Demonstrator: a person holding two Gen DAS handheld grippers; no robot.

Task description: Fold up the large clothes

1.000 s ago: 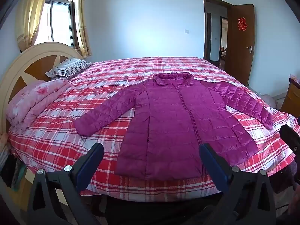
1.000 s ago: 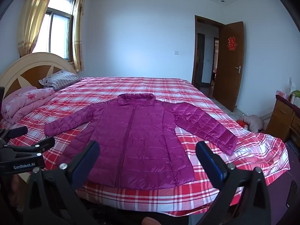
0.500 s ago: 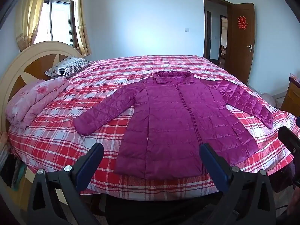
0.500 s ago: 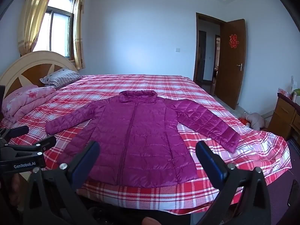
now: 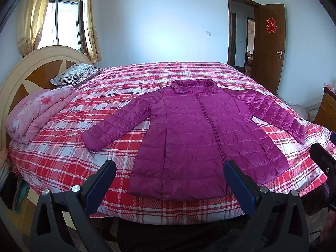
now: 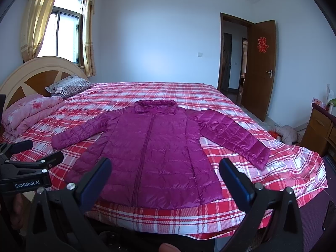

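Observation:
A magenta quilted jacket (image 5: 195, 138) lies flat, front up, on the red plaid bed (image 5: 63, 159), collar away from me, both sleeves spread out. It also shows in the right wrist view (image 6: 155, 157). My left gripper (image 5: 169, 180) is open and empty, held off the near bed edge in front of the jacket's hem. My right gripper (image 6: 165, 178) is open and empty, also short of the hem. The left gripper shows at the left of the right wrist view (image 6: 27, 168).
A folded pink quilt (image 5: 37, 113) and a striped pillow (image 5: 75, 76) lie by the headboard (image 5: 27, 71) on the left. A wooden cabinet (image 6: 321, 132) stands at the right. An open door (image 6: 258, 69) is at the back right. Clothes lie on the floor (image 6: 287, 134).
Both views have tilted slightly, so the bed and jacket sit a little lower in the frames. The jacket has not moved. Both grippers stay open.

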